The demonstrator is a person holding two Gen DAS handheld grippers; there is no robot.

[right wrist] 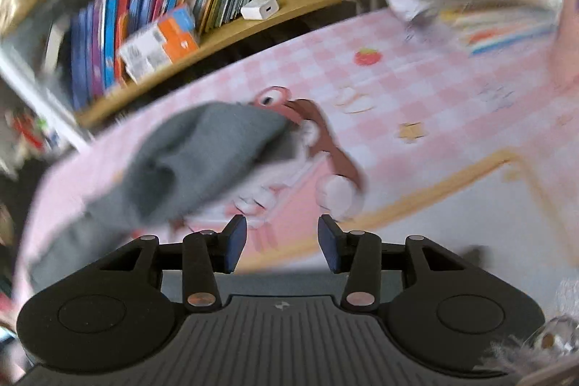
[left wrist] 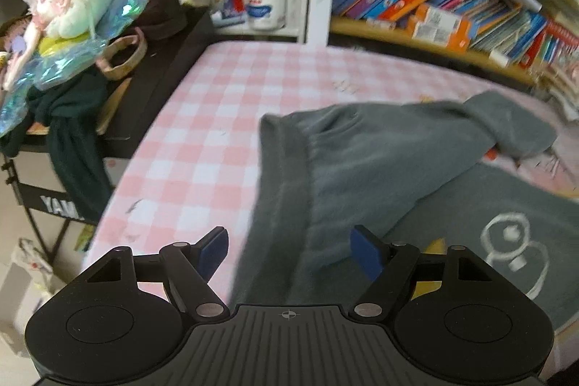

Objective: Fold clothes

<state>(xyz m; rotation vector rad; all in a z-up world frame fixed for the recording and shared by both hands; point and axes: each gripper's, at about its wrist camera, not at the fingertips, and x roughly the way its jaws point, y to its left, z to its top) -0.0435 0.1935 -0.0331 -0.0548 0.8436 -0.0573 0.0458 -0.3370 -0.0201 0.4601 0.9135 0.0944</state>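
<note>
Left gripper (left wrist: 289,252): jaws spread wide, holding nothing, hovering over the near-left part of the grey sweatshirt (left wrist: 362,161), right above its ribbed hem band. The sweatshirt lies on the desk (left wrist: 202,118) with the pink checked cover, toward the near-right side, one sleeve (left wrist: 506,125) flopped across the body toward the far edge by the bookshelf (left wrist: 434,2). White print (left wrist: 514,252) faces up near the right.

Right gripper (right wrist: 282,241): also released, empty, near the desk's front edge; the grey sleeve end (right wrist: 202,161) sits just ahead-left of it. View is blurred.

We'd judge the next step is a sleeve fold: pinch a single fabric layer at the cuff and hem corner, lift low, and keep the edges parallel.
</note>
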